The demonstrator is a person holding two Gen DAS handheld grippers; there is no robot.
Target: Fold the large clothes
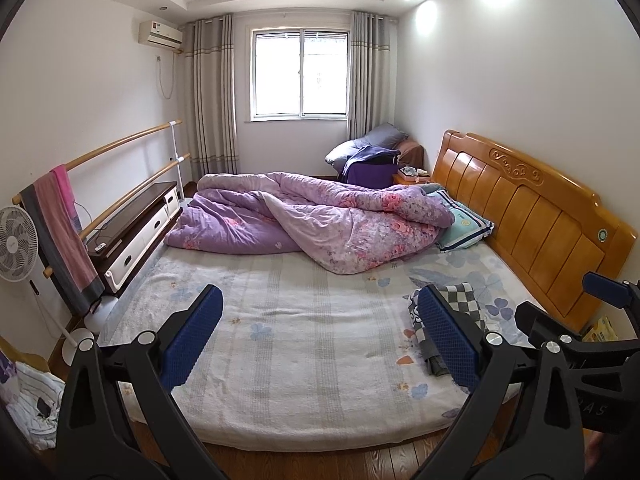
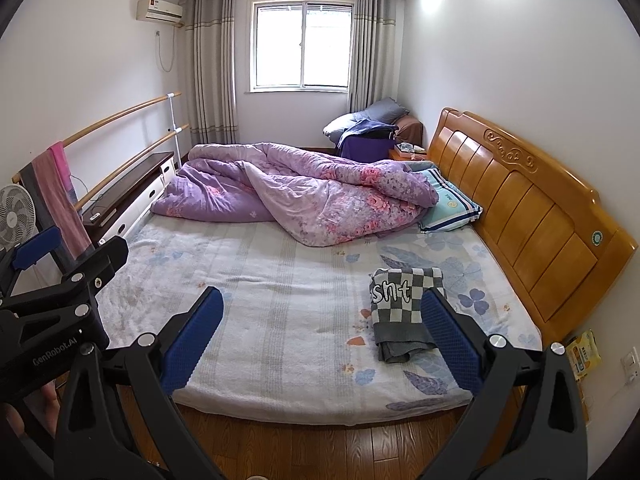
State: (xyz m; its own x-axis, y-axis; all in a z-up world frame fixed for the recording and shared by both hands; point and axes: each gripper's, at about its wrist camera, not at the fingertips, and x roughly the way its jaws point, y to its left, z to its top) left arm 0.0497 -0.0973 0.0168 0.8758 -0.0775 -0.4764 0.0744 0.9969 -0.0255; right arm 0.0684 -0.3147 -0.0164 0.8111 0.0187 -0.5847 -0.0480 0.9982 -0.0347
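Left wrist view: left gripper [image 1: 320,332] held above the near edge of the bed [image 1: 304,360], jaws spread wide, nothing between the blue pads. Folded checkered garment [image 1: 460,300] lying on the floral sheet near the wooden headboard [image 1: 532,216], partly hidden behind the right-side finger of this gripper. Right gripper [image 1: 560,316] visible at the right edge, apart from the garment.

Right wrist view: right gripper [image 2: 322,330] likewise over the foot of the bed [image 2: 280,300], jaws wide apart and empty. Checkered garment [image 2: 400,304] in plain sight here, a compact folded bundle, grey and white squares with white lettering on top and a plain grey fold at its near end, resting flat on the sheet just beside the right-hand pad, whether touching cannot be told. Left gripper [image 2: 60,276] at the left edge, well apart from the garment.

Farther back: rumpled purple floral quilt [image 2: 304,196] heaped across the bed, teal pillow [image 2: 448,204] against the headboard [image 2: 528,200]. Pink towel [image 2: 60,196] draped over a wooden rail, white fan [image 2: 16,216] beside it.
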